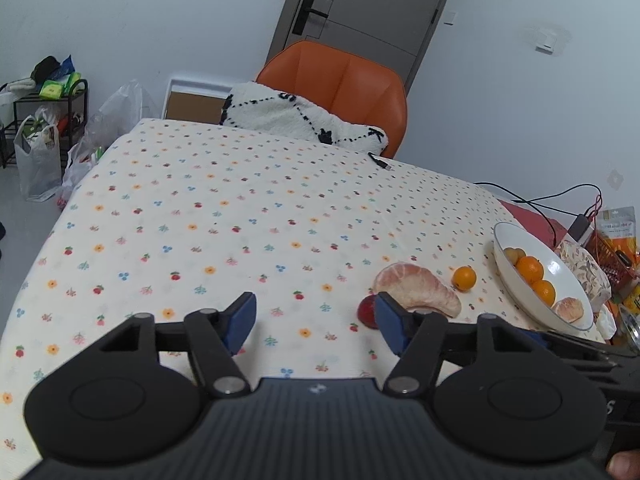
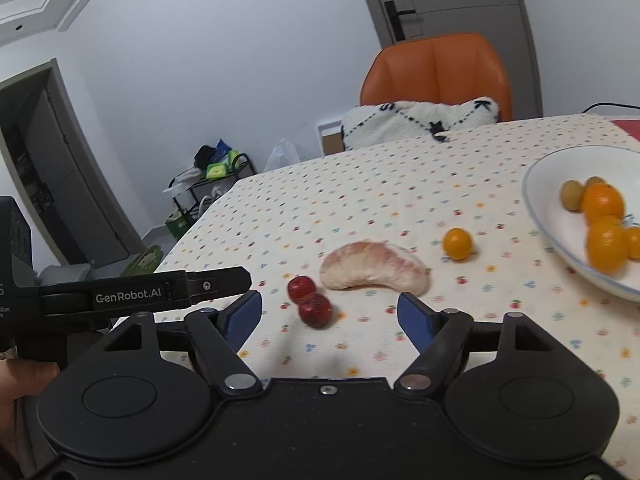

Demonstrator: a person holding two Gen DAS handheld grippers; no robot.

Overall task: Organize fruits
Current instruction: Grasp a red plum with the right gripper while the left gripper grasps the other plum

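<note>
Both pairs of jaws stand spread with nothing between them, the right gripper (image 2: 330, 314) nearer the two red fruits (image 2: 310, 300) lying just ahead on the table (image 2: 360, 184), their line running away toward the pomelo segment (image 2: 376, 266) and bowl (image 2: 538, 216) to the right.

White bowl (image 2: 536, 200), floral tablecloth (image 1: 240, 220), orange chair (image 1: 340, 76)

bowl (image 2: 536, 184) cut off, red fruit (image 1: 367, 312) partly hidden

Home: floral tablecloth (image 1: 240, 208), cushioned chair (image 1: 344, 80)
</note>
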